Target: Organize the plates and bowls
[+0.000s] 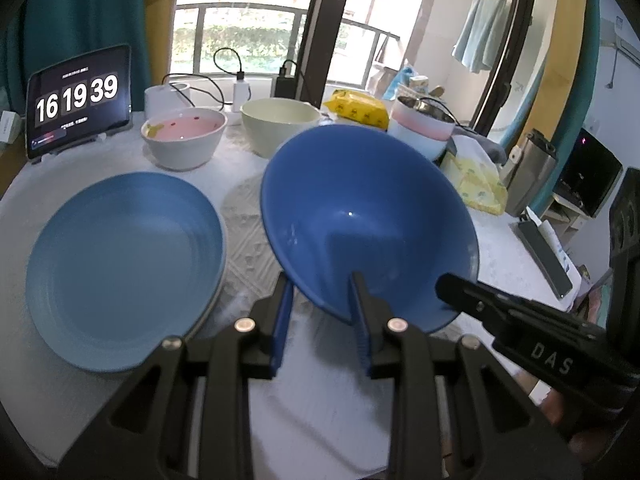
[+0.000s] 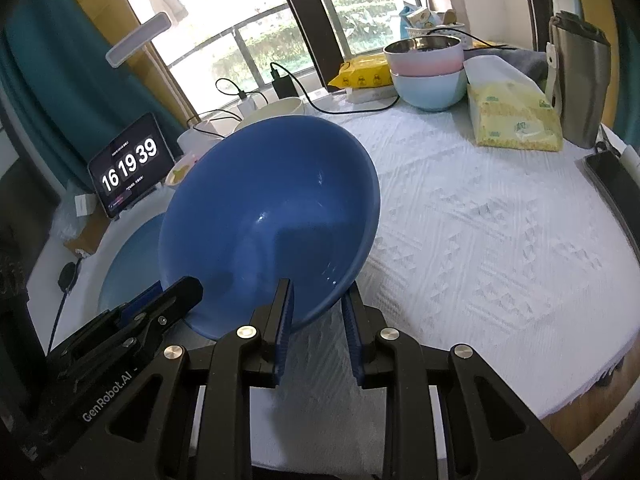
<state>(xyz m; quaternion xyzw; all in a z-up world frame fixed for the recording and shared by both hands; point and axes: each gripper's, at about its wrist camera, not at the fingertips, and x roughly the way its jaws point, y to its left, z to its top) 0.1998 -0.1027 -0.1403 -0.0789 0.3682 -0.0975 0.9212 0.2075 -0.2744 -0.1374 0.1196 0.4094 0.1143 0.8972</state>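
both jaws grip the blue bowl (image 1: 360,216); only the left view shows the whole blue plate (image 1: 124,268).

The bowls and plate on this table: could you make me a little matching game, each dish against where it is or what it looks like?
Things:
1. dark blue bowl
2. light blue plate
3. white bowl
4. pink bowl

Descriptions:
A. stacked in a pale blue bowl
B. pink inside, standing near the clock tablet
C. lying flat on the table
D. tilted, its rim gripped by the left gripper and the right gripper

Pairs: 1-D, 2-C, 3-B, 4-A
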